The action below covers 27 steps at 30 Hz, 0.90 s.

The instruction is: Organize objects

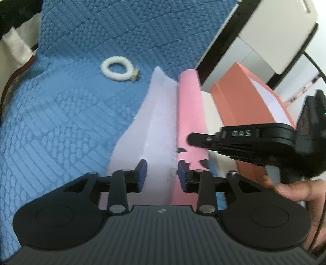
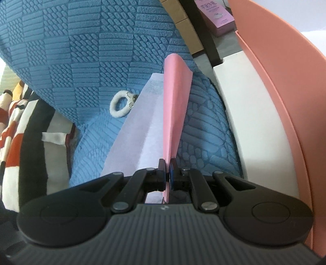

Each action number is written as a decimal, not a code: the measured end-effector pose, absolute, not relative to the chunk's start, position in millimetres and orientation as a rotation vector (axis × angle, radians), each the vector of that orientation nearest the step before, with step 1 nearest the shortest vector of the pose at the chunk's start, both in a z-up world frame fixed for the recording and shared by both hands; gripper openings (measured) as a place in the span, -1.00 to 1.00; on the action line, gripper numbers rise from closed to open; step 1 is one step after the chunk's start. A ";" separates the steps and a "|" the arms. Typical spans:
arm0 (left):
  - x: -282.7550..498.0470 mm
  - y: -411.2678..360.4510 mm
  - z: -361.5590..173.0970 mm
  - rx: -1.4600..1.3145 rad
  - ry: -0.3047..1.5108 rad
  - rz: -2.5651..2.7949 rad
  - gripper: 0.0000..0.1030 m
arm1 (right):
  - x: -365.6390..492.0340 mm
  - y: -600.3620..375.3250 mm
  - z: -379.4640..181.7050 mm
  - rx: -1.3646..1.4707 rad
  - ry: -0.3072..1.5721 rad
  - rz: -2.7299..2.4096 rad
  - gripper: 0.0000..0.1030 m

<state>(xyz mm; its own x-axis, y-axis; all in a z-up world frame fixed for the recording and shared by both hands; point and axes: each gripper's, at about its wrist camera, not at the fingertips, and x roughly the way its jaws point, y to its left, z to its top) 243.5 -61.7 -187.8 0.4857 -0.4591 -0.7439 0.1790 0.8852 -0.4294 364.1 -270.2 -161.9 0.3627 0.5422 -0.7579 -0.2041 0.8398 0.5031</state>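
Observation:
A pink cloth point(image 2: 177, 91) stands up as a folded sheet, and my right gripper point(image 2: 167, 173) is shut on its near edge. Beside it a pale lavender cloth point(image 2: 138, 126) lies on the blue textured blanket point(image 2: 81, 51). In the left wrist view, my left gripper point(image 1: 162, 173) is open with the lavender cloth point(image 1: 159, 126) running between its blue pads point(image 1: 142, 173), which stand apart from it. The pink cloth point(image 1: 189, 114) lies just right of it. My right gripper point(image 1: 193, 139) reaches in from the right, held by a hand point(image 1: 295, 189). A white fluffy hair tie point(image 1: 118, 69) lies farther back on the blanket point(image 1: 61, 102).
An orange box point(image 1: 244, 102) with a white inside stands to the right on a white surface point(image 2: 244, 112). A striped red, black and white fabric point(image 2: 20, 132) lies off the blanket's left edge. A pink carton point(image 2: 216, 14) and white furniture point(image 1: 275, 30) are behind.

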 end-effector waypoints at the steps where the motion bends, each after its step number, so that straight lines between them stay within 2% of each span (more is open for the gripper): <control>1: 242.6 -63.7 -187.7 -0.316 0.989 -0.408 -0.13 | 364.3 -270.0 -162.0 0.349 1.103 0.494 -0.86; 8: 239.1 -73.3 -183.9 -0.332 0.979 -0.470 0.00 | 365.8 -271.2 -164.0 0.365 1.115 0.499 -0.86; 19: 236.8 -92.5 -189.3 -0.293 1.001 -0.547 -0.03 | 367.5 -274.8 -167.3 0.374 1.143 0.490 -0.86; 27: 226.2 -118.7 -198.1 -0.152 1.019 -0.565 -0.05 | 367.4 -275.6 -166.2 0.379 1.146 0.487 -0.86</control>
